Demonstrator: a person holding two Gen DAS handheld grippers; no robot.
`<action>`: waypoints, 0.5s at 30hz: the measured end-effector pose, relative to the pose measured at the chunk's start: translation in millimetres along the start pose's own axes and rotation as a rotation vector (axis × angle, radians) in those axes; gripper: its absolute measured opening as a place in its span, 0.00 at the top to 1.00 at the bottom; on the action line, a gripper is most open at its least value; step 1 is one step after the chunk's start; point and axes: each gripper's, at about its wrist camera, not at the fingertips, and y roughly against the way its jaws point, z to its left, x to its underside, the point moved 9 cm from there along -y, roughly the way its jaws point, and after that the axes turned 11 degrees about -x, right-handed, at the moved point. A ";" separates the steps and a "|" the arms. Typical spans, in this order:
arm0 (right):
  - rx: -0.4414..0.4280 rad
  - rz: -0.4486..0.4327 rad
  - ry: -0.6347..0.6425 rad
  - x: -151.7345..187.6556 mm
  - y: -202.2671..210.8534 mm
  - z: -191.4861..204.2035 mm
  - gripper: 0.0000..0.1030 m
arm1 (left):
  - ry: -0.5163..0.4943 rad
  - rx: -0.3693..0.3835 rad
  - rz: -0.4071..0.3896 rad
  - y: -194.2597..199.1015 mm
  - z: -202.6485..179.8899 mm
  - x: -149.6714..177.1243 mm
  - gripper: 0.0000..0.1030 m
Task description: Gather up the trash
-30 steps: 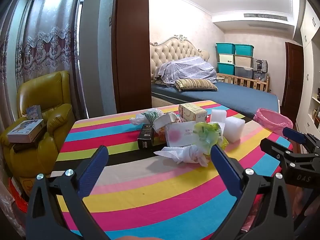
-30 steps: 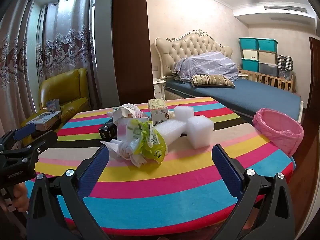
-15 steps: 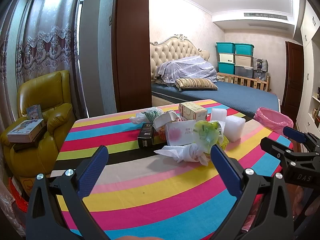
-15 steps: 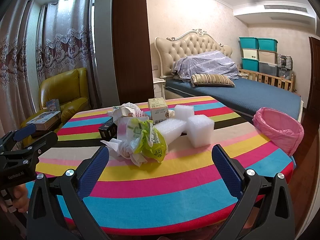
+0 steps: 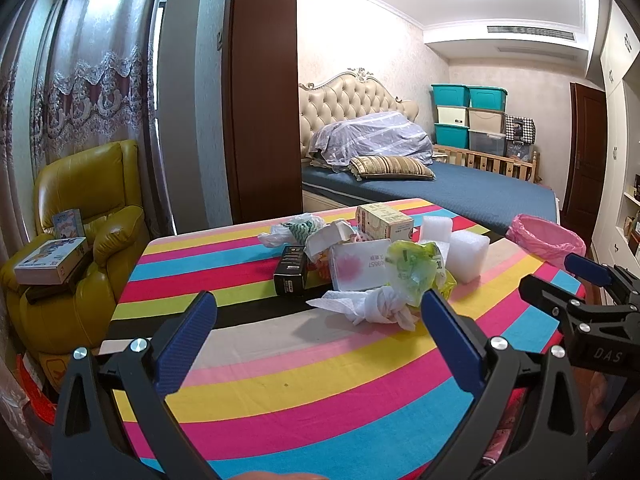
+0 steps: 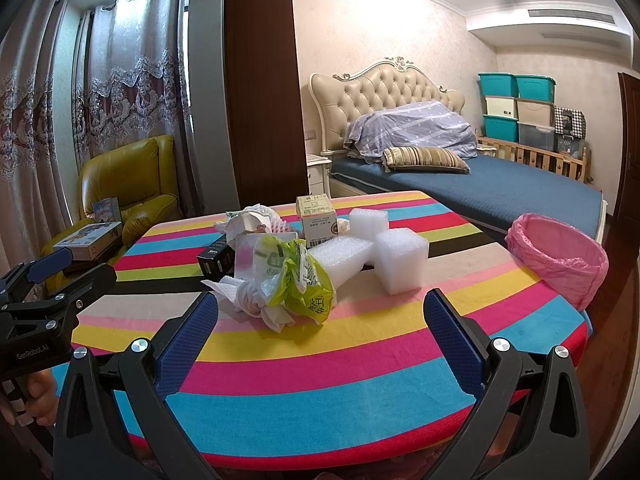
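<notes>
A heap of trash lies mid-table on the striped cloth: crumpled white tissue, a green-yellow plastic bag, white foam blocks, a black box, a white-pink packet and a small carton. A bin lined with a pink bag stands off the table's right edge. My left gripper is open, short of the tissue. My right gripper is open, just before the green bag. Both hold nothing.
A yellow armchair with boxes on its arm stands to the left beside curtains. A dark wooden pillar and a bed lie behind the table. Stacked storage bins stand at the far wall. A hand holds the left gripper.
Both grippers have eased slightly toward the trash heap. Nothing has been gripped or moved.
</notes>
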 end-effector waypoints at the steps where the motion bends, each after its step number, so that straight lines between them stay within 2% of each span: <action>1: 0.001 0.000 0.000 -0.1 0.0 -0.1 0.06 | -0.001 -0.001 0.000 -0.2 -0.4 -0.2 0.04; 15: 0.000 0.002 -0.002 0.2 -0.6 -0.5 0.06 | -0.002 -0.002 0.003 -0.9 -0.7 0.3 0.04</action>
